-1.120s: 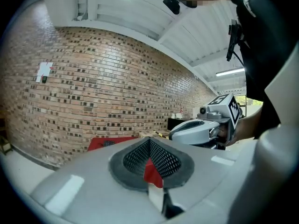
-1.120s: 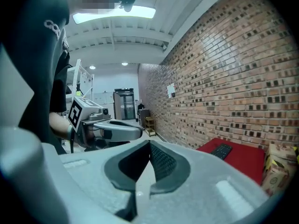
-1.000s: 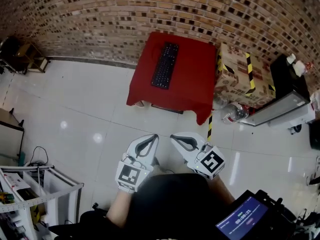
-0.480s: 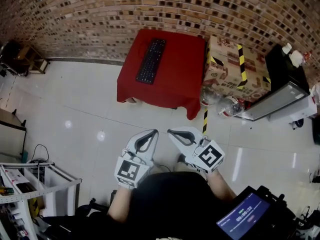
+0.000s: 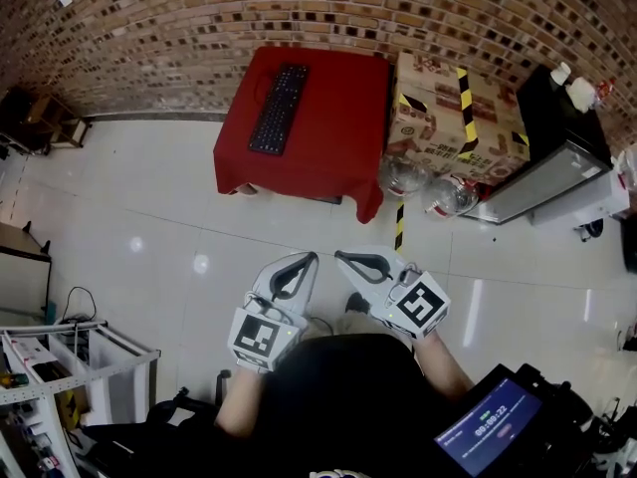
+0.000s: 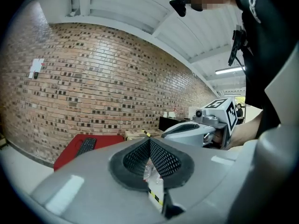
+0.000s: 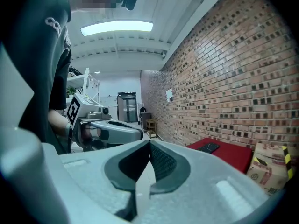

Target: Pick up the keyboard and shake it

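Observation:
The black keyboard point(image 5: 278, 108) lies along the left half of a low table under a red cloth point(image 5: 328, 137), far ahead by the brick wall. My left gripper point(image 5: 310, 258) and right gripper point(image 5: 341, 257) hang close to my body over the white tiled floor, far from the table, tips pointing at each other. Both are shut with nothing between the jaws. The left gripper view shows its shut jaws, the keyboard point(image 6: 86, 146) far off at lower left, and the right gripper point(image 6: 196, 132) alongside. In the right gripper view the keyboard point(image 7: 209, 147) sits on the red table point(image 7: 231, 157), and the left gripper point(image 7: 112, 130) is at left.
A cardboard box with yellow-black tape point(image 5: 448, 103) stands right of the table, with clear plastic bottles point(image 5: 408, 177) on the floor before it. A black cabinet point(image 5: 552, 118) is further right. A white shelf rack point(image 5: 90, 361) stands at lower left, and a small screen point(image 5: 488, 426) at lower right.
In the head view the table with the keyboard has slid left and slightly up, and the box and cabinet follow. Both grippers keep their pose near my body and stay shut.

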